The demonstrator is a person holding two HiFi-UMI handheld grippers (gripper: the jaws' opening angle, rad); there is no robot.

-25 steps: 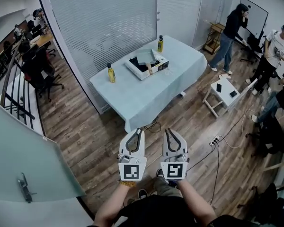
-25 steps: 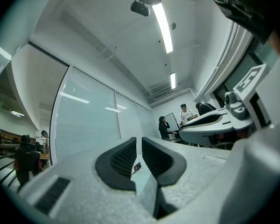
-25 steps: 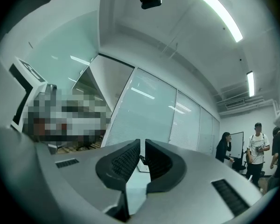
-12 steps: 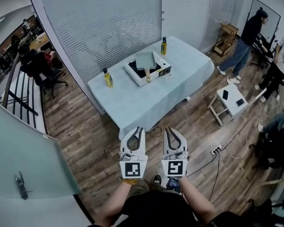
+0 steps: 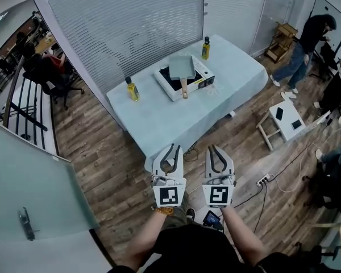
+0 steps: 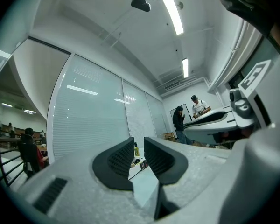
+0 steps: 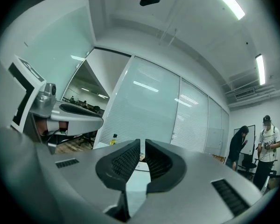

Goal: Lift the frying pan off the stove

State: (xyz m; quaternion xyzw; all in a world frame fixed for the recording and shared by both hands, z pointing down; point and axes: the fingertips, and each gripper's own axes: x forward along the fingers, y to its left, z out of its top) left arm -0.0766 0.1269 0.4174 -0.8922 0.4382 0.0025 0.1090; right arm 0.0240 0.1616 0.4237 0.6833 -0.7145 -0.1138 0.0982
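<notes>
Draped table (image 5: 176, 121), one frying pan (image 5: 181, 67), one stove (image 5: 198, 85), two bottles (image 5: 132, 89) (image 5: 206, 48)

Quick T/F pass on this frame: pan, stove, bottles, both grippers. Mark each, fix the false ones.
1. The frying pan sits on the stove. True.
2. The left gripper grips the pan's handle. False: it is short of the table; its jaws have just been opening, with nothing between them.
3. Two yellow bottles stand on the table. True.
4. The right gripper is wide open. False: it is shut and empty.
5. The pan's handle points toward the blinds. False: it points toward the table's near edge.
</notes>
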